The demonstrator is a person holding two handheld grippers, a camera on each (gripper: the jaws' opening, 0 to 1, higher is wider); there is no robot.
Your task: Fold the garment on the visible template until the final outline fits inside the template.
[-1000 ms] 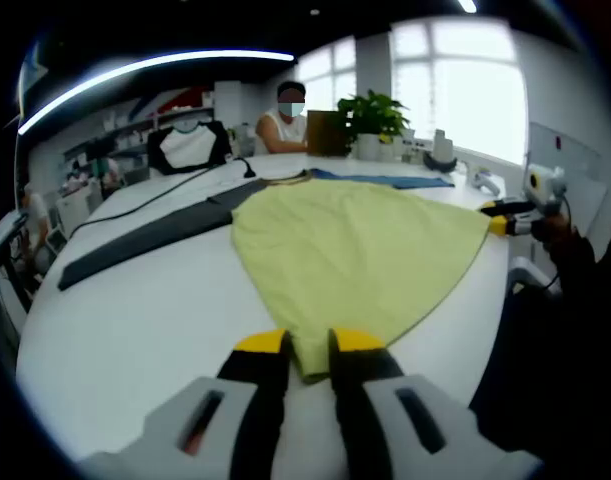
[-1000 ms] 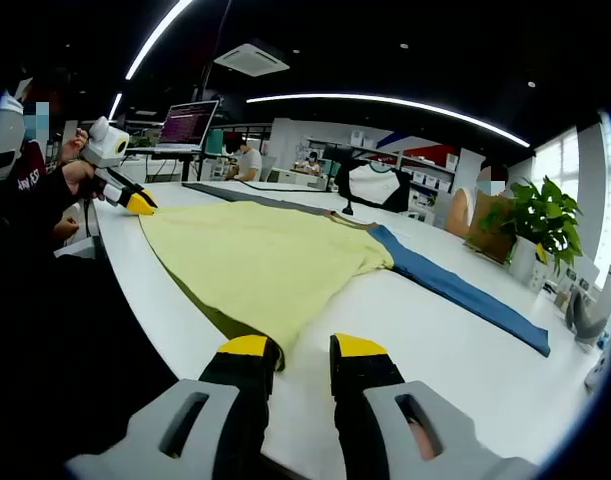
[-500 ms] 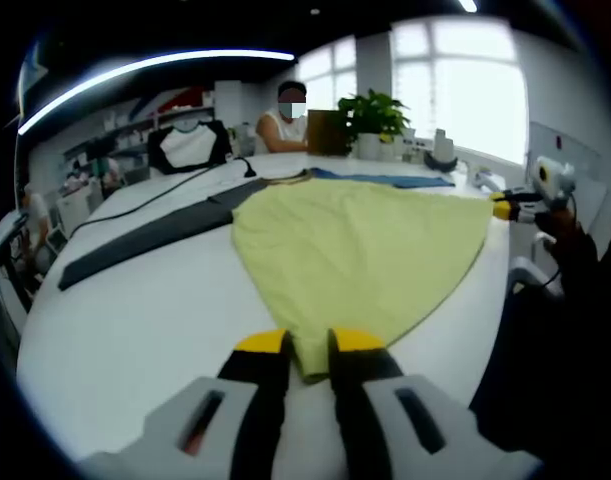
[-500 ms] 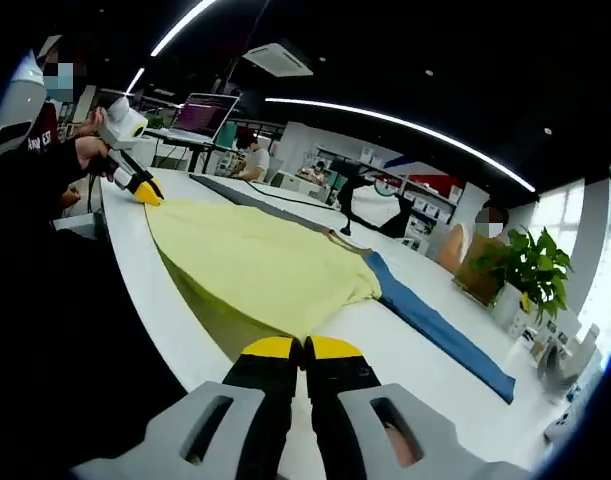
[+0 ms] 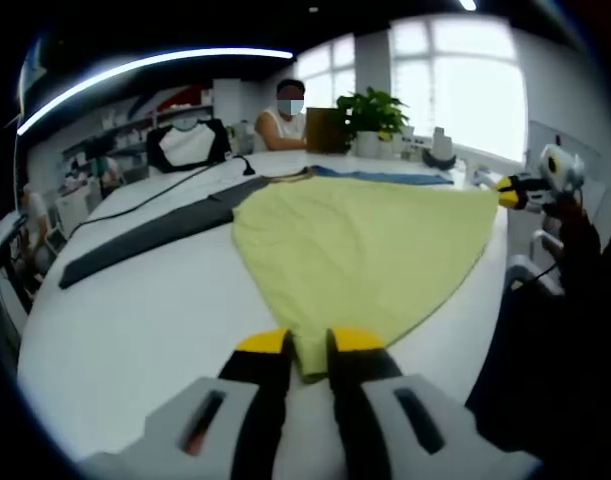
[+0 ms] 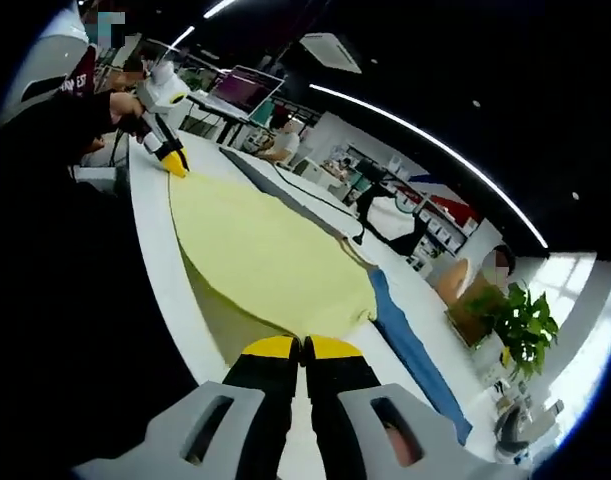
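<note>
Left gripper view looks along the white desk (image 5: 125,330), where the yellow-green garment (image 5: 355,245) lies spread flat. One narrow corner of the cloth sits between the yellow tips of the left gripper (image 5: 308,343), which is clenched on that corner with cloth showing in the small gap between the tips. From there the garment widens like a fan toward the far side, its long axis running away from this gripper toward the potted plant (image 5: 373,113) and the seated person (image 5: 285,122). Its right-hand corner reaches out to the right gripper (image 5: 509,189), seen at the desk's edge with its yellow tips at the hem. A dark grey template strip (image 5: 150,238) lies along the garment's left side, touching it near the far end, and a blue strip (image 5: 385,177) shows past its far edge.

Right gripper view shows the right gripper (image 6: 303,347) with its tips pressed together, grasping the garment (image 6: 260,265) by a corner and lifting it, so the cloth hangs in a shallow sag off the desk (image 6: 165,265) near the tips. The garment stretches away up and to the left, ending at the left gripper (image 6: 175,163), held by a hand in a dark sleeve. The blue strip (image 6: 410,345) runs off to the right beside the cloth, and the grey strip (image 6: 275,185) lies along its far side.
</note>
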